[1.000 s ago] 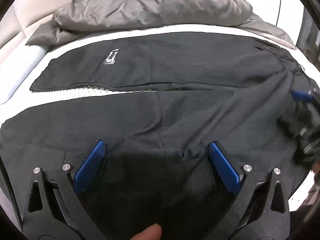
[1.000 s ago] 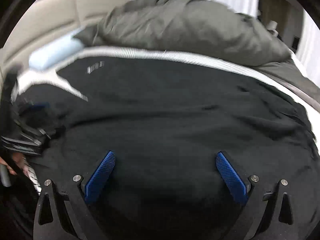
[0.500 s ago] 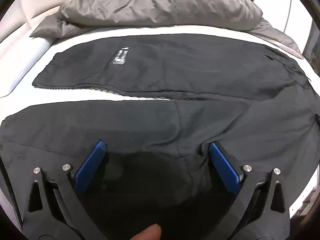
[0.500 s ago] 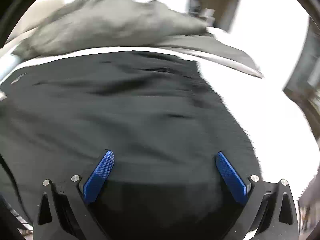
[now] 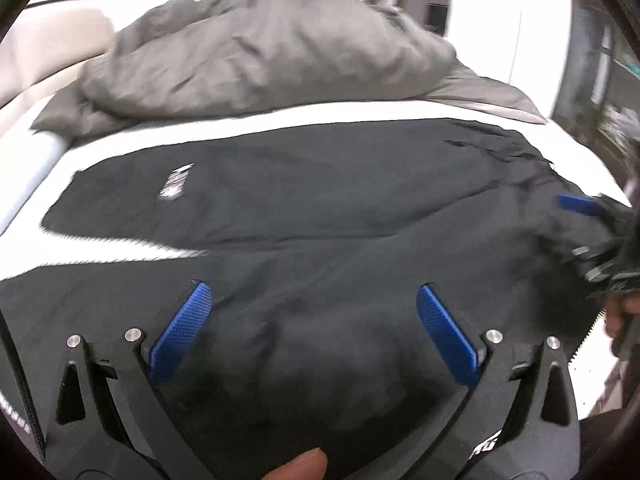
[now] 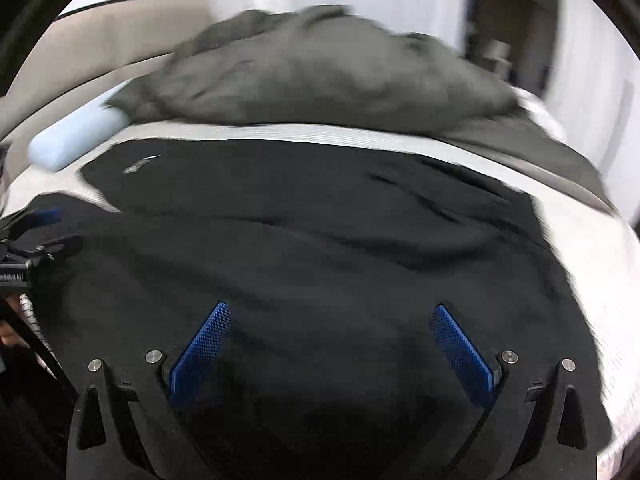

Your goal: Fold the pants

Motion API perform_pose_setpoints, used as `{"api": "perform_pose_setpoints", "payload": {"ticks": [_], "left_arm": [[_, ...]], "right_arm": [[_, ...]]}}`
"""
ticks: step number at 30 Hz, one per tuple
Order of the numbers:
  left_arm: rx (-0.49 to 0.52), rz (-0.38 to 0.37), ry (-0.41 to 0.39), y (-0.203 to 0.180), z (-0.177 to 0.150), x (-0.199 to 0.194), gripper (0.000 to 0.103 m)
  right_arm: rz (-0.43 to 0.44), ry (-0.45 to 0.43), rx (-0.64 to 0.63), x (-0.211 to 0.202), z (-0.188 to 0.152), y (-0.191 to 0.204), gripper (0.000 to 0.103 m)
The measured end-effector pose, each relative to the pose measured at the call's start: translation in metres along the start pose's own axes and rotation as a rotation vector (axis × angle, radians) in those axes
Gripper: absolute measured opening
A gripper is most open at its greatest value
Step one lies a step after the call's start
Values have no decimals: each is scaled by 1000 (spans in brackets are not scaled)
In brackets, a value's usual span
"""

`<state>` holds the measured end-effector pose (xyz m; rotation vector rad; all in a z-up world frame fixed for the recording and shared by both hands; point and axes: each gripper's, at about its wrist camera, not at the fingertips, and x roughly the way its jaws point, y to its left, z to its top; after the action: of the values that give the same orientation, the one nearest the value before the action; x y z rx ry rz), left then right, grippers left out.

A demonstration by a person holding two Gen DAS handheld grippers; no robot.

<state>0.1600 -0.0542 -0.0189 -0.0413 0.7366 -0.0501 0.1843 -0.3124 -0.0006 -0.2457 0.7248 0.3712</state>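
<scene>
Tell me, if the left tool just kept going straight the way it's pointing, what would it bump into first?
Most likely the black pants spread on the bed; the left tool is open just above the near leg. Beyond lies the crumpled grey duvet, though depth is hard to judge in this fisheye view.

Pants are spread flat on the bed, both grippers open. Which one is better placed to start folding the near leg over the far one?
Probably the left gripper: it hangs open over the near leg of the black pants, where the two legs split. The right gripper sits over the waist end.

Black left gripper (image 5: 312, 300) frame, blue ridged pads (image 5: 180, 334) (silver screws).
</scene>
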Motion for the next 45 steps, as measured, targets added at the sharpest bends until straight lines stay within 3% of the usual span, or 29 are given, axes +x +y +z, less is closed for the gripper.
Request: {"api": "perform_pose_setpoints", "payload": {"ticks": [3,5,6,10,12,16,18,19,20,22,24,25,28,29,33,35,37,40,44,45], "left_arm": [[10,39,123,-12,10,43,103],[-29,77,200,-9,10,69,103],[-63,72,230,-4,10,78,103],[-100,90,214,2,13,79,103],[-111,81,217,7,11,79,103],[-136,85,215,27,11,77,103],[-144,87,212,35,11,78,103],[-149,93,207,37,12,77,103],[-157,99,199,39,9,73,103],[-176,110,161,39,9,65,103],[-180,67,85,37,12,48,102],[-175,21,47,33,13,38,102],[-110,-101,-34,16,10,13,102],[-83,-128,-32,10,6,11,102],[-25,-221,77,-17,-16,20,102],[34,-181,119,-29,-29,25,102],[103,-100,128,-30,-37,22,102],[4,-101,135,7,-39,10,102],[-96,-2,119,69,-41,-7,102],[-97,57,111,84,-43,-13,102]], "right_arm": [[89,26,-38,31,19,30,99],[126,57,-57,57,27,44,59],[116,81,-66,69,31,50,54],[129,99,-56,71,22,34,47],[54,89,-56,63,19,13,46],[-212,115,-22,56,-2,-60,47],[-286,118,63,50,-15,-99,57],[-304,106,151,46,-22,-124,57],[-266,99,210,42,-25,-136,57],[-253,94,247,35,-26,-138,57],[-346,97,187,30,-20,-115,59],[-336,88,161,25,-17,-101,62],[-141,20,86,4,-9,-41,86],[-92,1,53,-1,-7,-24,87],[85,0,-45,-3,-9,41,94],[149,48,-25,10,-14,53,94],[104,96,-46,25,-22,56,94],[32,82,-34,21,-37,41,96],[-66,63,79,4,-59,-15,100],[-81,60,104,2,-65,-32,100]]}}
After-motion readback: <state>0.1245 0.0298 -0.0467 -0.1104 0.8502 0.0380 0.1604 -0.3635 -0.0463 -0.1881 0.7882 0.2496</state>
